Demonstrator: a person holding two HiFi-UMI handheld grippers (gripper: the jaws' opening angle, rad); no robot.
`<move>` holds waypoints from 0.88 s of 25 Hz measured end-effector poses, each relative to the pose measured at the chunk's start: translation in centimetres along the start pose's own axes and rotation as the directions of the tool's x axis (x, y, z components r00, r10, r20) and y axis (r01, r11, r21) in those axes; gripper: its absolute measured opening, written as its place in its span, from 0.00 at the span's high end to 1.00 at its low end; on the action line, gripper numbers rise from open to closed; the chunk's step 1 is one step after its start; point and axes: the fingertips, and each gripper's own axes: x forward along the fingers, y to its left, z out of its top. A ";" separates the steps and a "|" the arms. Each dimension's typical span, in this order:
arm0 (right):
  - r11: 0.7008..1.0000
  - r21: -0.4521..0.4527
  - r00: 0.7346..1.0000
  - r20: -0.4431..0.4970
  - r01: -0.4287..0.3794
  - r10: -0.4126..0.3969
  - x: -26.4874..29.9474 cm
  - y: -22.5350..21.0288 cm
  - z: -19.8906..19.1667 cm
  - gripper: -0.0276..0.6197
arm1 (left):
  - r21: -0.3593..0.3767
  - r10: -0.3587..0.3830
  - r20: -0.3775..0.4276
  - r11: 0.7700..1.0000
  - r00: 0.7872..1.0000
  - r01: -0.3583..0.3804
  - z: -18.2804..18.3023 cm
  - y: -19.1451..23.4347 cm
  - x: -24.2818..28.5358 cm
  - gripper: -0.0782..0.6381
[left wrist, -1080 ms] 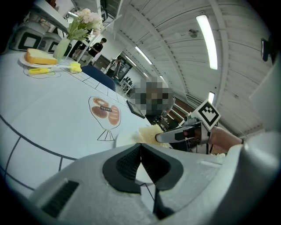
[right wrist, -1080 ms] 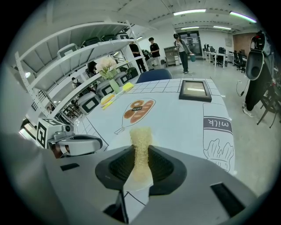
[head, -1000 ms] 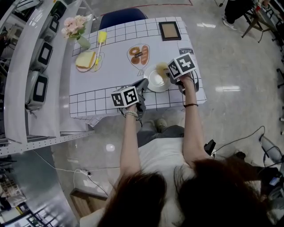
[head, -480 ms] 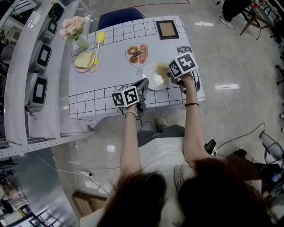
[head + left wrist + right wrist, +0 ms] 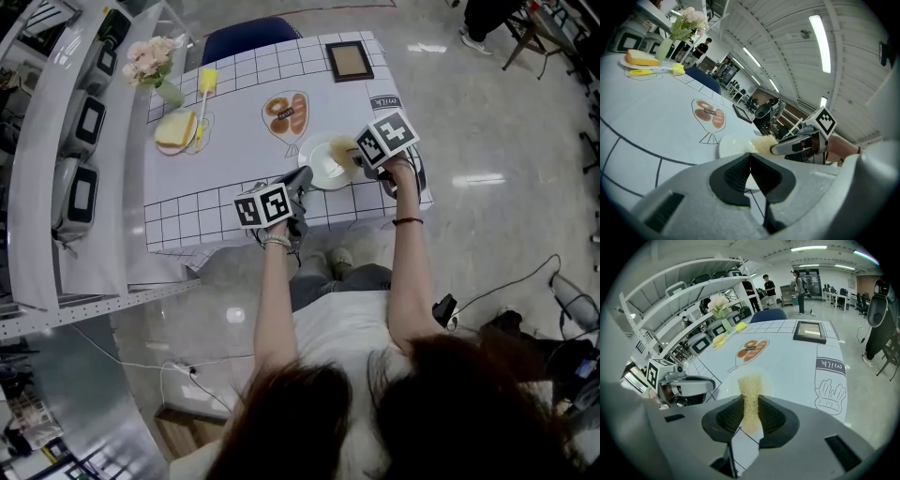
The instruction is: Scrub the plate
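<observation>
- White, glazed-looking plate (image 5: 319, 165) sits near the front edge of the table (image 5: 225, 141), right in front of the person and between the two grippers.
- Left gripper (image 5: 750, 164) has its jaws squeezed together on the plate's near rim, far as I can tell. The pads meet at the tips with a sliver of white showing under them. Looks like it's just pinning the plate down.
- Right gripper (image 5: 751, 414) is clamped on a yellowish fibrous scrub pad (image 5: 751, 390), which pokes out past the jaws and lies over the plate.
- Handling-wise, my guess: the plate is stiff, smooth and kinda slippery, and breakable if it slides off the table edge. The rim is the only sensible spot to grab, and it needs a firm pinch since scrubbing will shove it around.
- The pad looks soft and squishy, so it'll flex. Gripping it mid-body like this leaves enough sticking out to rub with.
</observation>
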 end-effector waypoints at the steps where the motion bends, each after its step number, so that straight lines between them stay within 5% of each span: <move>1: 1.000 -0.002 1.000 -0.003 -0.001 0.001 0.0 0.0 -0.1 0.84 | -0.001 0.001 -0.001 1.000 1.000 -0.001 -0.1 0.0 0.0 0.88; 22: 0.995 -0.072 0.994 -0.094 -0.068 0.061 0.1 2.6 -1.7 0.84 | -0.018 0.010 0.023 1.000 1.000 -0.010 -0.9 -0.3 -0.8 0.88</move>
